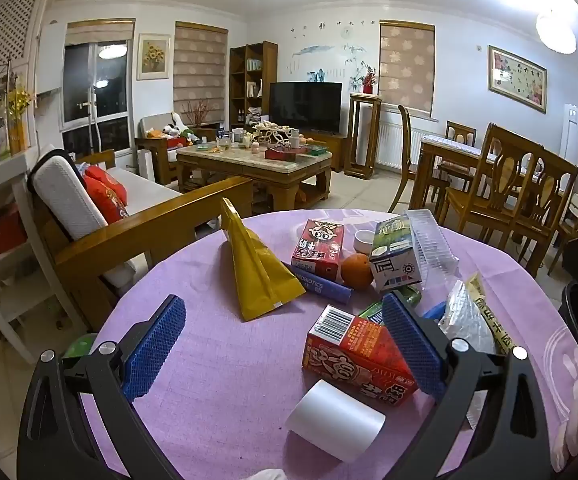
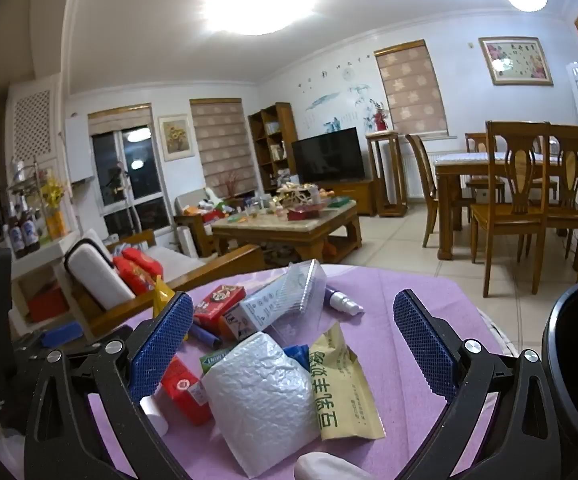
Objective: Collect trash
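Both grippers, left (image 1: 285,344) and right (image 2: 293,344), hovered spread and empty; the right risked snagging the yellow wrapper (image 2: 345,392) beside the bubble mailer (image 2: 261,396).

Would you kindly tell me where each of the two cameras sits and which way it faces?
Left wrist: on the left gripper, low over the purple table, facing the TV wall; its open blue fingers bracket a red carton.
Right wrist: on the right gripper, further right, facing the same way; its open fingers bracket a white bubble mailer, with the left gripper's body at left.
Shared: the table, red carton, mailer, TV.
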Demonstrator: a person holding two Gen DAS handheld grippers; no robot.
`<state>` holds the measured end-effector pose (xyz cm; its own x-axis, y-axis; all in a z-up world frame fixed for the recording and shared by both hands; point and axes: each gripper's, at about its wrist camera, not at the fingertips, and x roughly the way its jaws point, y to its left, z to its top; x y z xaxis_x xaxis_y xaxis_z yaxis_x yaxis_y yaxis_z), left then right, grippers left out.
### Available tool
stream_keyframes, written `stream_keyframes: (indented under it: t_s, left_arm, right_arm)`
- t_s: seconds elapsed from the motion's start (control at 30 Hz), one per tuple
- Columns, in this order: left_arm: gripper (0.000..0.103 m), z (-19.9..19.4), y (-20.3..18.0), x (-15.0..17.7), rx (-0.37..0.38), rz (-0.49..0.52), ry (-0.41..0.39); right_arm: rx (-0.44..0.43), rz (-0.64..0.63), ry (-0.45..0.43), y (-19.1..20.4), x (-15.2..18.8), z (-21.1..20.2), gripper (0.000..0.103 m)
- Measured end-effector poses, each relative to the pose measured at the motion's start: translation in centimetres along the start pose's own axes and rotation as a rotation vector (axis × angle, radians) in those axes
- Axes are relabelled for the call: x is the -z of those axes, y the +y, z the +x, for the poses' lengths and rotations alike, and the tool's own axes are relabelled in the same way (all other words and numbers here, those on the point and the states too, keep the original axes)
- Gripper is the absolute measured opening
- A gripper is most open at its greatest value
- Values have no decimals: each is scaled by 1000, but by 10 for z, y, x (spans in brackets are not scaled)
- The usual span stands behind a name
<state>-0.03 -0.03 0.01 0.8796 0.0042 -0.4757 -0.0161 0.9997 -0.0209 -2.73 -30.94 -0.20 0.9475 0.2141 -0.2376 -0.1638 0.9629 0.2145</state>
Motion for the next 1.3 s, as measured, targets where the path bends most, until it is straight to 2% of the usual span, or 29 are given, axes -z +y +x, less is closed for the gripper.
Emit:
stream_keyframes:
  t_s: [0.9,1.03,1.3]
  left_arm:
    - [98,1,0,0,4,-7,11]
    - [98,2,2,2,-25,-15,9]
    - [98,0,0,2,-12,0,-5]
  right_arm:
    - [0,0,3,0,0,0,99]
    - [0,0,4,0,0,0,99]
    - [0,1,4,0,0,0,99]
